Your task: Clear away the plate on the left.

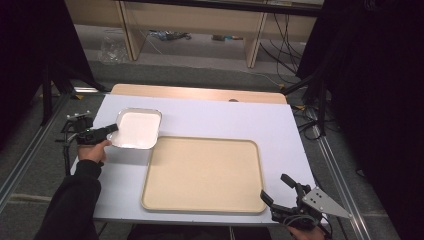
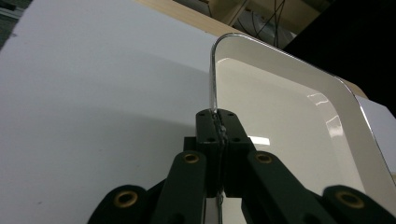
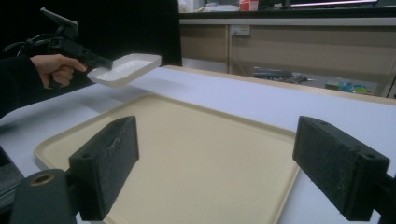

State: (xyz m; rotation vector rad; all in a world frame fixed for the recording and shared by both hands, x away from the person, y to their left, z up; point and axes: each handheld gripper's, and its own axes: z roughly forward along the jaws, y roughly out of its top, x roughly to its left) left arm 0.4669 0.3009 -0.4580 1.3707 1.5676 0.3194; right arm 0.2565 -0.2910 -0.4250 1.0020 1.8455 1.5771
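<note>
In the high view we see a white table (image 1: 210, 117) with a large beige tray (image 1: 202, 175) lying flat on its near half, empty. Up at the tray's far left corner is a white rectangular dish (image 1: 136, 129) with a shiny rim, and our left gripper (image 1: 109, 130) has its jaws clamped on the dish's left edge, with the left hand (image 1: 93, 150) wrapped around the handle just off the table's left side. The dish's near right corner overlaps the tray's far left corner. Our right gripper (image 1: 276, 188) sits at the tray's near right corner, jaws spread apart and holding nothing, its grey three-cornered plate (image 1: 325, 201) pointing right. In the left gripper view we look along the two black jaws pressed together on the thin rim of the dish (image 2: 280, 102), which stretches away to the right with its glossy white inside facing us, and the white table (image 2: 93, 93) lies to the left. In the right gripper view our two black pads (image 3: 109, 156) stand wide apart over the beige tray (image 3: 196, 154), touching nothing. Farther off, the left hand (image 3: 56, 67) holds the left gripper (image 3: 108, 63), which grips the dish (image 3: 125, 68) by its edge; the dish hangs clear above the table (image 3: 261, 100), tilted a little, beyond the tray's far corner.
</note>
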